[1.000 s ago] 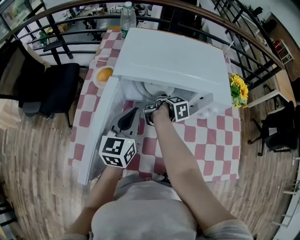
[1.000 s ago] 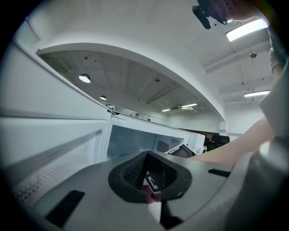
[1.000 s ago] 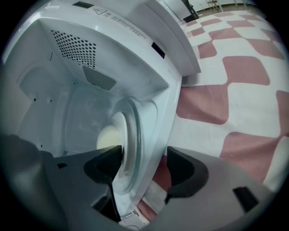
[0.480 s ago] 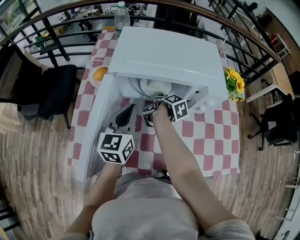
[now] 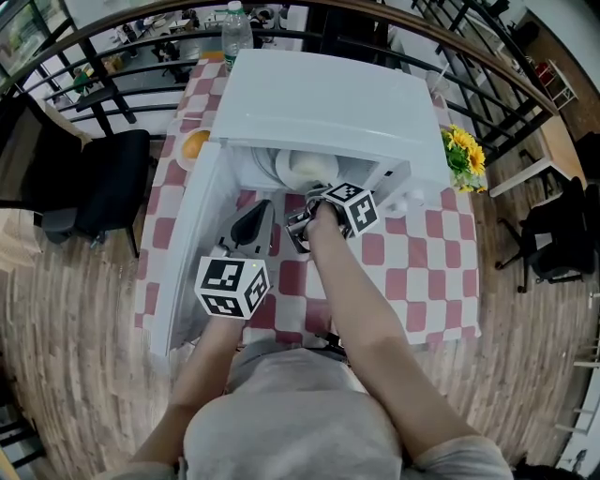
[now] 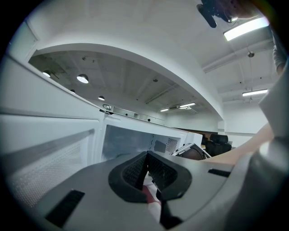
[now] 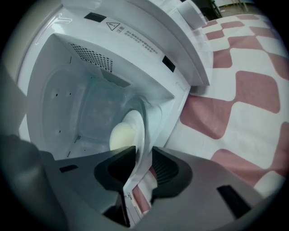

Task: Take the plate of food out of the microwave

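Note:
A white microwave stands on the checked table with its door swung open to the left. Inside it a white plate holds a pale round food. My right gripper is at the opening. Its jaws are closing with the plate's near rim between them, and a gap still shows at one pad. The right gripper sits just above the tablecloth. My left gripper is shut and empty, in front of the open door. In its own view the left gripper points at the cavity.
An orange in a bowl and a water bottle stand left of and behind the microwave. Sunflowers are at its right. A black chair stands left of the table, with a railing behind.
The head view has tilted, so more of the plate inside the microwave shows. Both grippers stay at about the same places in front of the opening.

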A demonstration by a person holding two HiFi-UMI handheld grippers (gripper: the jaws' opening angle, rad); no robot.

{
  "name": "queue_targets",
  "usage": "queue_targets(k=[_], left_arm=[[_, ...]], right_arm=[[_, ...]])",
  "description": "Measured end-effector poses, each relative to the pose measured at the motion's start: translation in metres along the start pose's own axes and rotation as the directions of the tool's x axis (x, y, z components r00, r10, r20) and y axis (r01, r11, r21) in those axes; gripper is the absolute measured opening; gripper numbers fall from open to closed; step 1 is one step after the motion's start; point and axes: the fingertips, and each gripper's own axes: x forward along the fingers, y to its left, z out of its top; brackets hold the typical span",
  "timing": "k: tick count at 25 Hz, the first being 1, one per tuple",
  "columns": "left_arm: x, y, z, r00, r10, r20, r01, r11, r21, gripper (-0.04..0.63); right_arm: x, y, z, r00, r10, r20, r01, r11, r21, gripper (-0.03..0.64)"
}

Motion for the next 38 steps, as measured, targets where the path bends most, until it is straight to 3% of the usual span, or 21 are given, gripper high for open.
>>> queue_targets(k=[3, 4, 8, 19, 38], left_arm=[[0.000, 0.000, 0.001, 1.000, 0.002, 0.000, -0.002, 1.000, 0.002, 0.002], [0.000, 0.000, 0.001, 1.000, 0.002, -0.001, -0.002, 1.000, 0.002, 0.002], [0.000, -0.002, 0.000, 1.000, 0.000, -0.004, 0.000, 1.000, 0.003, 0.002], [-0.004, -0.004, 0.001, 1.000, -0.008, -0.001, 0.008, 1.000, 0.004, 0.002], [-0.020, -0.020, 0.001, 0.999, -0.034, 0.016, 0.034, 0.999, 0.003, 0.002]], right_arm=[[-0.003, 0.005, 0.001, 1.000, 0.015, -0.005, -0.015, 1.000, -0.021, 0.118], [-0.005, 0.008, 0.002, 1.000, 0.021, -0.002, -0.021, 0.999, -0.034, 0.072], [-0.007, 0.011, 0.001, 0.999, 0.044, -0.012, -0.044, 0.998, -0.052, 0.067], [-0.014, 0.019, 0.000, 0.962, 0.270, 0.028, -0.272, 0.958, 0.089, 0.034], [-0.049, 0.001, -0.004, 0.932, 0.359, 0.042, -0.361, 0.923, 0.130, 0.034]])
